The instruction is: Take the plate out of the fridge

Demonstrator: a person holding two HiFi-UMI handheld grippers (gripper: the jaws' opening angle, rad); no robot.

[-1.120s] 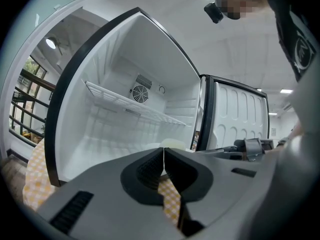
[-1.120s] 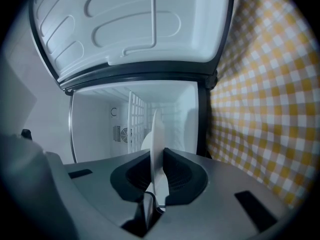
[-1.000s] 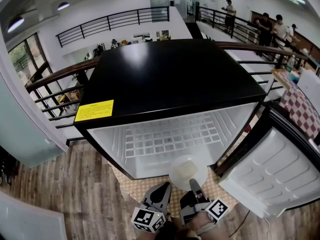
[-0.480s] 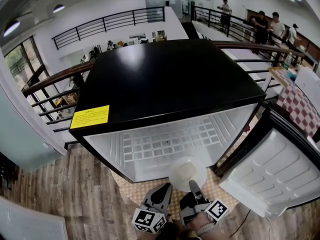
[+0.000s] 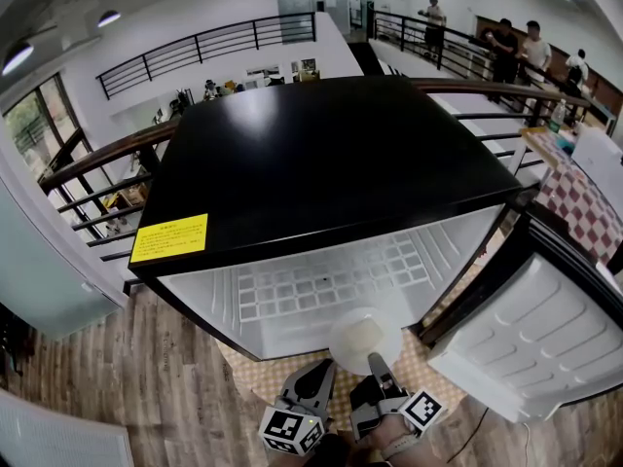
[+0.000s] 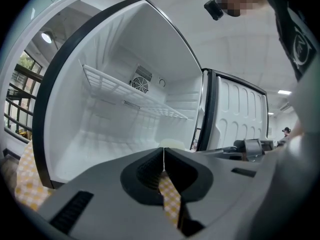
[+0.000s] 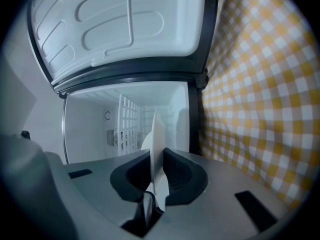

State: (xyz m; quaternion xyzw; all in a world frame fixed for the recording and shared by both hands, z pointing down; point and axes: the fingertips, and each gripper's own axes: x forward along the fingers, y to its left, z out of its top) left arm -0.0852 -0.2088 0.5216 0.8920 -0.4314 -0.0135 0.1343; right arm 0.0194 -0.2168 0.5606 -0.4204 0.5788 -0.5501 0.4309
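Note:
A small black fridge (image 5: 321,163) stands with its door (image 5: 531,334) swung open to the right, and its white inside (image 5: 321,285) holds only a wire shelf (image 6: 135,96). The pale round plate (image 5: 365,339) hangs just outside the fridge opening, above the checked floor mat. My right gripper (image 5: 378,366) is shut on the plate's near rim, and in the right gripper view the plate (image 7: 157,159) stands edge-on between the jaws. My left gripper (image 5: 316,382) sits just left of it, shut with nothing held. In the left gripper view the plate (image 6: 172,144) peeks over the shut jaws.
A yellow checked mat (image 5: 292,363) lies under the fridge's front. A dark railing (image 5: 107,149) runs behind the fridge. To the right stands a table with a red checked cloth (image 5: 584,212). Several people stand at the far railing (image 5: 506,42).
The view has shifted slightly, so the fridge looks a bit nearer. Both grippers and the plate keep their places in the frame.

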